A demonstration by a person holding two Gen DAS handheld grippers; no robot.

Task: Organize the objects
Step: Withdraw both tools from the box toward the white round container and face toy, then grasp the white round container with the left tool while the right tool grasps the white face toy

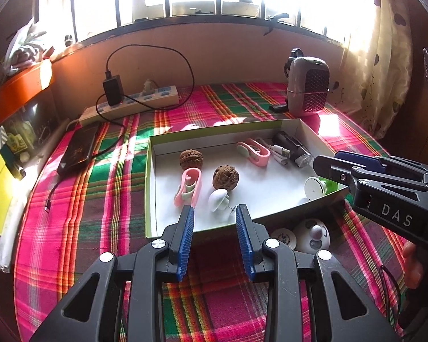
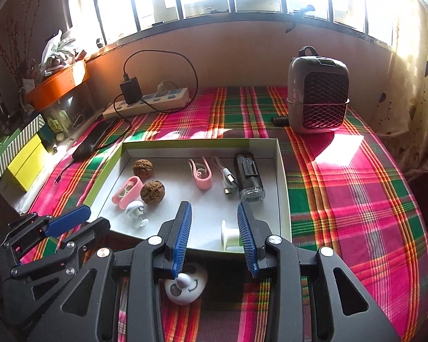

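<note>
Shallow tray [image 2: 282, 176] on plaid-covered surface [image 2: 356, 199], holding two walnuts [image 2: 152, 191], pink clips, cable; left gripper [image 1: 214, 213] and right gripper [image 2: 214, 211] with jaws wide apart, empty.

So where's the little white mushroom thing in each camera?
Left wrist view: the mushroom lies in the tray near its front edge, just beyond the left gripper, close below a walnut.
Right wrist view: the mushroom is at the tray's front left, left of the right gripper.
Shared landmark: that walnut, just behind it in both.
</note>
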